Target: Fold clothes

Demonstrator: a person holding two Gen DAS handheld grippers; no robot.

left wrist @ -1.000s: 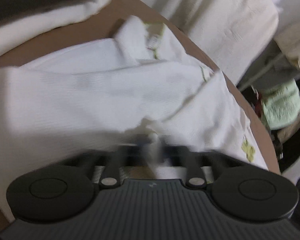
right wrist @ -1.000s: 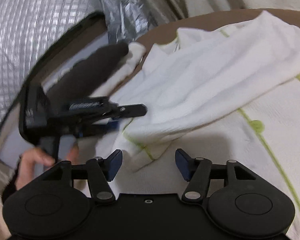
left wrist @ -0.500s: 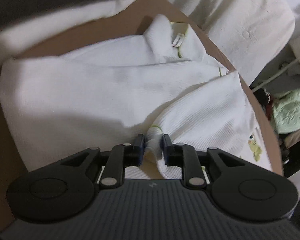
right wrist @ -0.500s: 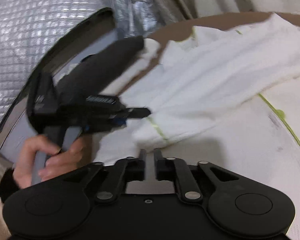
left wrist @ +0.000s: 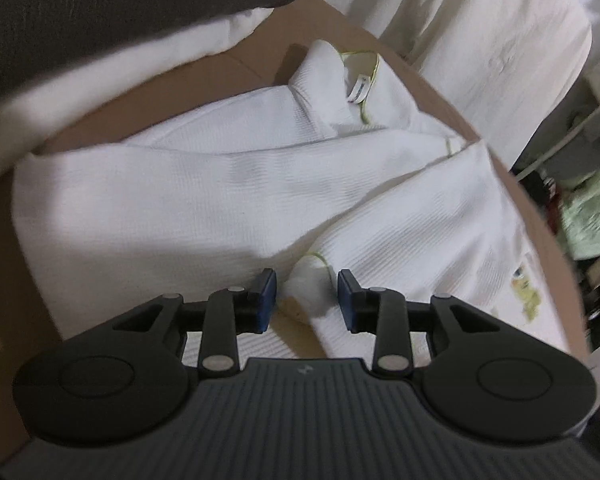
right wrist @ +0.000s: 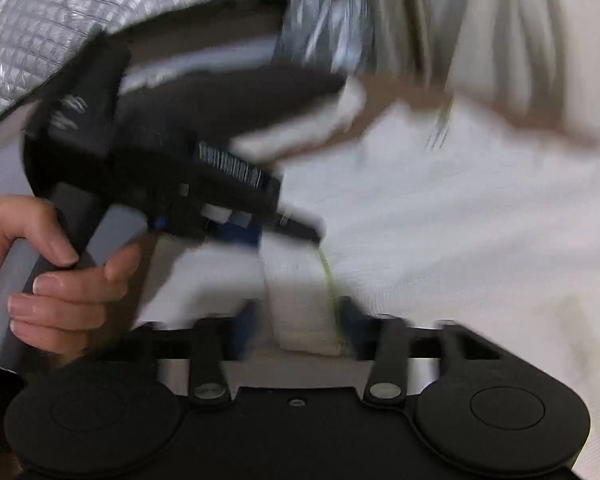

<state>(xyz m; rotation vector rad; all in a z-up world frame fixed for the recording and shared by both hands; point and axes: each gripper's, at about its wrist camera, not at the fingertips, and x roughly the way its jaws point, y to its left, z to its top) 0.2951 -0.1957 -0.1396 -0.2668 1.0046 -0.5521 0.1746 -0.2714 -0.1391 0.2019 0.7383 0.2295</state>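
Observation:
A white waffle-knit garment [left wrist: 180, 208] with green trim lies on the round brown table [left wrist: 112, 120], its collar and label [left wrist: 358, 88] at the far side. One sleeve cuff [left wrist: 308, 284] sits between the blue pads of my left gripper [left wrist: 306, 300]. Those jaws are opening and a gap shows on both sides of the cuff. The right wrist view is blurred. In it the same cuff [right wrist: 300, 300] lies between the pads of my right gripper [right wrist: 300, 324], whose jaws are opening too. The left gripper [right wrist: 296, 232], held by a hand [right wrist: 60, 276], hovers just beyond.
A cream cushion [left wrist: 480, 40] lies past the table's curved edge [left wrist: 540, 220], with green cloth [left wrist: 588, 220] on a rack to the right. A dark sleeve over white fabric [left wrist: 100, 20] crosses the upper left. Silver quilted sheeting [right wrist: 60, 20] and a cream curtain [right wrist: 500, 32] stand behind.
The left jaws, pinched on the cuff before, have spread off it. The right gripper moved in toward the left one, narrowed, then widened, and the cuff now lies between its pads.

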